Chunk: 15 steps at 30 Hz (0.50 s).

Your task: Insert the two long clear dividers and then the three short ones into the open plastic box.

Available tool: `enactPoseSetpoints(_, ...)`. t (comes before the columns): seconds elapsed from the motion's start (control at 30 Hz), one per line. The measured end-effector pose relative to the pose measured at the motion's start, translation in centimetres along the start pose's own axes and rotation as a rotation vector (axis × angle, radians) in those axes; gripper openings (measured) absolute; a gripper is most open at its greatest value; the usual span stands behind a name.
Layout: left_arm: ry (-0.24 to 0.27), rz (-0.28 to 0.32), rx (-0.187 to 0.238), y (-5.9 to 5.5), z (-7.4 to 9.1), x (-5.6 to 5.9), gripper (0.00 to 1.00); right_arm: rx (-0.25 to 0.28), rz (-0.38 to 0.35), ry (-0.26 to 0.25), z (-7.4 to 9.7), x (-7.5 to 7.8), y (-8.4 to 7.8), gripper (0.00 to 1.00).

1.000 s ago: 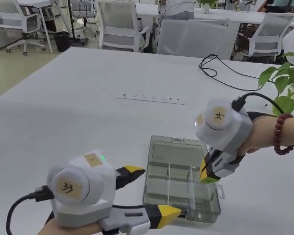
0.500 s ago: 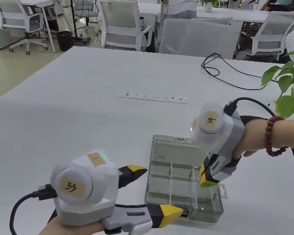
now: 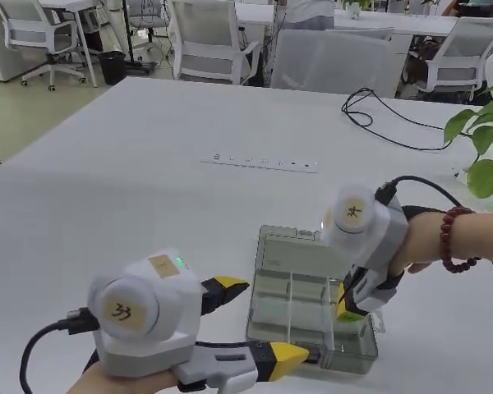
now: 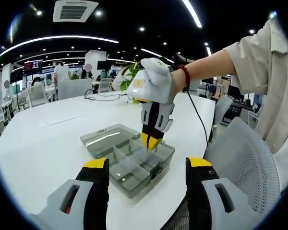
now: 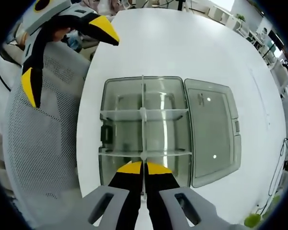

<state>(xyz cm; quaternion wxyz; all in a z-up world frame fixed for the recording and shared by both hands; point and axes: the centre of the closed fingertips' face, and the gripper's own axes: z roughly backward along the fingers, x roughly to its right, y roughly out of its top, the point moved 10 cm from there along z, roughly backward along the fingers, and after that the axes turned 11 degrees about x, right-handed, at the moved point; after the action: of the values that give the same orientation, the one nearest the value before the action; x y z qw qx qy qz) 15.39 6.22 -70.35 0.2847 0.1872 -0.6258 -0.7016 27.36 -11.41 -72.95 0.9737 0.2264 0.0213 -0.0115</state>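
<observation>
— Nearest the tabletop's front edge, what is the left gripper [image 3: 256,320] doing?
— It is hovering just in front of the clear plastic box [image 3: 271,316], jaws spread wide and gripping nothing. I judge it is standing ready to steady the box. Its round cap is showing a sticker [image 3: 119,312] reading "33".
— And the right gripper [image 3: 347,310]?
— It is pointing down at the box's right end with its jaws nearly together. They are pinching the end of a clear divider [image 5: 143,96] that is running along the box's midline and crossing two other dividers [image 5: 144,114], probably to press it into its slots. Its cap sticker [image 3: 353,212] is too small to read.
— Beyond that?
— The lid [image 3: 289,250] is lying open on the box's far side, giving the grippers free access.
</observation>
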Motion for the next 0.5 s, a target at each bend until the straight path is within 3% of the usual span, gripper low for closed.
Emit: enactPoseSetpoints(0.5,0.023,0.006,-0.019,-0.16,-0.05,-0.26,0.64,0.026,-0.029,-0.017,-0.58,-0.01,-0.59,0.03)
